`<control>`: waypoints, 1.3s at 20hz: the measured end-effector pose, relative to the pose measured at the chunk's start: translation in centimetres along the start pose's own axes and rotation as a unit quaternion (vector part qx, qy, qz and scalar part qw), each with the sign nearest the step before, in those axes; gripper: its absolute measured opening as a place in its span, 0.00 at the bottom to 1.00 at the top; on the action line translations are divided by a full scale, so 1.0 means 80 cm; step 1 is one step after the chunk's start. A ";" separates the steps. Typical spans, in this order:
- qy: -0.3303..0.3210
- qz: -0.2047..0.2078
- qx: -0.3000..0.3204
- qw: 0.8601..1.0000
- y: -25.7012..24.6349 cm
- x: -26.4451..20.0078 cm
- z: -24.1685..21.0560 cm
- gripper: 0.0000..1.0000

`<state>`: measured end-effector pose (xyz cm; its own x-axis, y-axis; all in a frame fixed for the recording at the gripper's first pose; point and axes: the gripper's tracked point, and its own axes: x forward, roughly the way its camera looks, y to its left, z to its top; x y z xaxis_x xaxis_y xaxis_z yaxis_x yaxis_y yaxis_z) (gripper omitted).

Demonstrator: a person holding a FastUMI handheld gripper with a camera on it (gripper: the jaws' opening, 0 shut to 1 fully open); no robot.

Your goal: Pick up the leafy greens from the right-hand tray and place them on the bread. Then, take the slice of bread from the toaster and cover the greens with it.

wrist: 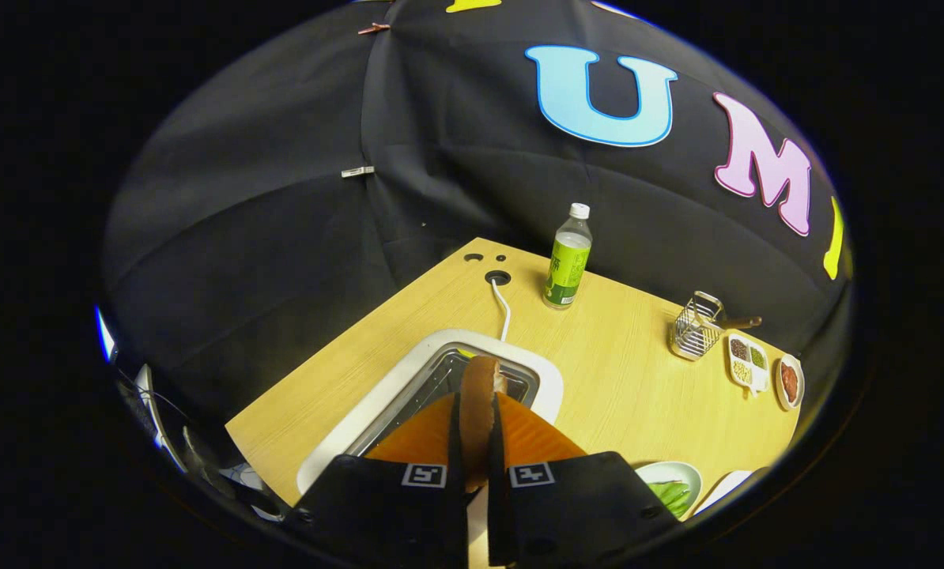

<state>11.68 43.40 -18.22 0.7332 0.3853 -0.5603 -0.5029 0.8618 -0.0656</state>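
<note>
1. One wooden table [614,379] fills the lower middle of the gripper view, its far corner pointing toward the black cloth wall.
2. At the table's left side, a white toaster [377,399] lies directly under the gripper, and the dark slot in its top is open to view.
3. A white cord [504,312] runs from the toaster's far edge to a round hole in the tabletop, with two smaller holes just beyond it.
4. The gripper [478,442] hangs over the toaster slot, its two fingers drawn narrow and both pressing on a slice of bread [480,403] that stands on edge between them; the brown crust rises past the fingertips.
5. Beyond the toaster and a little to the right, a clear bottle [568,257] with a green label and white cap stands upright near the table's back edge.
6. Further right sits a small wire basket [695,328] with a wooden handle.
7. Just beside the basket is a white divided dish [747,362] holding small dark and pale bits, and next to that a small saucer [790,382] with something reddish-brown.
8. Near the right finger, at the table's near edge, a white bowl [689,472] holds leafy greens [672,496].
9. A white tray [726,486] edge lies just right of that bowl; I cannot tell what is on it.
</note>
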 end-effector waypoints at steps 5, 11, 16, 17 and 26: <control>-0.023 0.038 0.038 0.998 0.001 -0.030 0.034 0.12; -0.076 0.045 0.064 0.994 -0.032 -0.088 0.091 0.10; -0.095 0.024 0.086 0.991 -0.091 -0.119 0.096 0.10; -0.094 0.017 0.093 0.991 -0.103 -0.123 0.089 0.10; -0.041 -0.040 0.180 0.982 -0.213 -0.125 -0.022 0.10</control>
<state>12.06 24.29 -12.96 0.8055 0.3240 -0.4962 -0.2586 0.9455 0.1976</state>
